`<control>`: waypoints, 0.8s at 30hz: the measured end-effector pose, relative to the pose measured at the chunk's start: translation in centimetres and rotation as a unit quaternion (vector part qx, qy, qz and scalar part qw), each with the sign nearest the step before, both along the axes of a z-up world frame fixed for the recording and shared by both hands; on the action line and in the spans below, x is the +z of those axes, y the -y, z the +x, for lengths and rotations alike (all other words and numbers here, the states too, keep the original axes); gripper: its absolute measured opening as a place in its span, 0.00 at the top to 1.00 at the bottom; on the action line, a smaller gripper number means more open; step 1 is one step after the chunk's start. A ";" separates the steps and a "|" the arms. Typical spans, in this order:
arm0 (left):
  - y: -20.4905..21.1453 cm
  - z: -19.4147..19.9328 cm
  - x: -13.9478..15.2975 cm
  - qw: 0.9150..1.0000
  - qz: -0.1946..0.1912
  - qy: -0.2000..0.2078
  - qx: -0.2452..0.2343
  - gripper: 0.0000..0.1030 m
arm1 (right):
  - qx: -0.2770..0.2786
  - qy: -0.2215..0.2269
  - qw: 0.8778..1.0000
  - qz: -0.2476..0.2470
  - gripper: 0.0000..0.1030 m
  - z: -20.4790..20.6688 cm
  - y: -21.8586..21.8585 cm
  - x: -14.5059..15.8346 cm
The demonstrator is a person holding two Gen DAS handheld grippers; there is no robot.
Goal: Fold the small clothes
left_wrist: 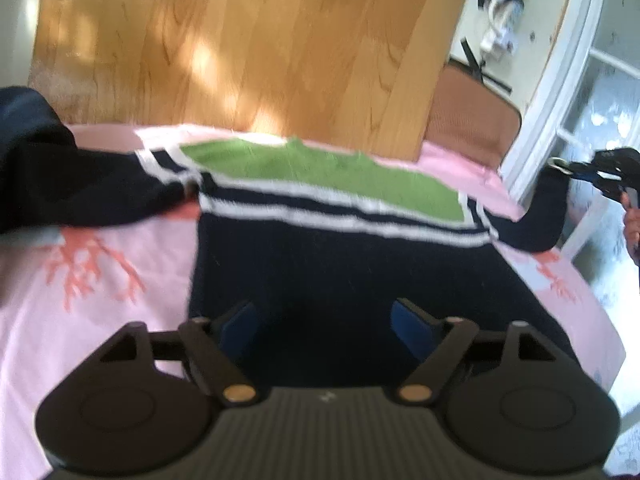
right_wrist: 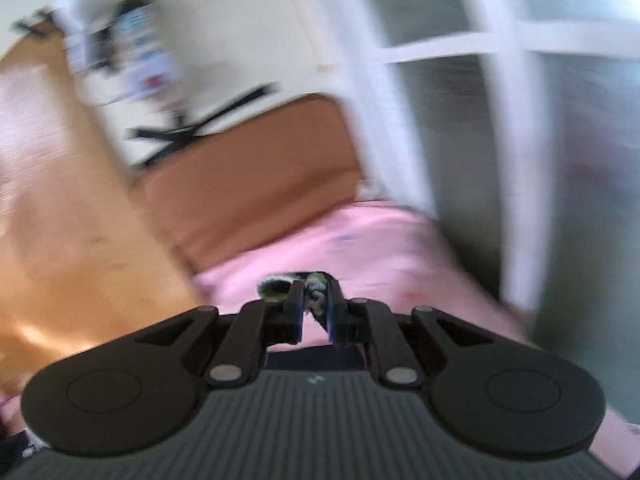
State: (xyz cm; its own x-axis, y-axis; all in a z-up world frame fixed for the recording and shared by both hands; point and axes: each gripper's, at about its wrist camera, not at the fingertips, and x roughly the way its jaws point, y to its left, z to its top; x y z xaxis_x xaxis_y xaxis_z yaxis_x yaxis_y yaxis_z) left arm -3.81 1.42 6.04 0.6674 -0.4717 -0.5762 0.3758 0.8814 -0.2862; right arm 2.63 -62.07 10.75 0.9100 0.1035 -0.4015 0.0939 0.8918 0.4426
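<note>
The sweater (left_wrist: 320,240) lies spread flat on a pink cloth (left_wrist: 100,280) printed with coral branches, its navy body nearest the left wrist camera, white stripes and a green yoke (left_wrist: 320,172) beyond; one navy sleeve (left_wrist: 80,184) lies out to the left, the other sleeve (left_wrist: 536,224) rises off the cloth toward the right edge, where the right tool (left_wrist: 576,168) has its cuff; in the right wrist view that tool's jaws are pinched on a small wad of green and white knit (right_wrist: 316,288) (the picture is heavily blurred); the left tool (left_wrist: 324,328) hovers over the sweater's navy hem with its jaws standing wide apart and nothing between the blue pads (left_wrist: 240,328); past the cloth lies a wooden floor (left_wrist: 240,40), a brown cushion (left_wrist: 472,124) and a white-framed door (left_wrist: 560,80).
</note>
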 end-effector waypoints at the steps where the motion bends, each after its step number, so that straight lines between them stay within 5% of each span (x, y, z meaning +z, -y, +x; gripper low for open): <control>1: -0.3 0.2 0.1 1.000 -0.005 0.004 0.003 0.23 | 0.020 0.002 1.000 0.002 0.87 0.5 -1.5 0.7; 11: -3.9 2.8 -2.5 0.995 -0.096 0.000 0.028 0.18 | 0.215 -0.022 0.976 -0.008 0.86 8.0 -21.5 2.6; 16: -4.3 3.0 -2.7 0.993 -0.112 -0.001 0.033 0.15 | 0.331 -0.097 0.939 -0.017 0.77 10.0 -29.6 -1.9; 19: -4.3 2.8 -2.6 0.993 -0.115 0.005 0.029 0.15 | 0.327 -0.096 0.940 -0.018 0.77 9.9 -28.5 -2.9; 24: -4.4 2.7 -2.6 0.993 -0.119 0.005 0.024 0.14 | 0.232 -0.060 0.970 -0.041 0.75 8.3 -20.2 -1.7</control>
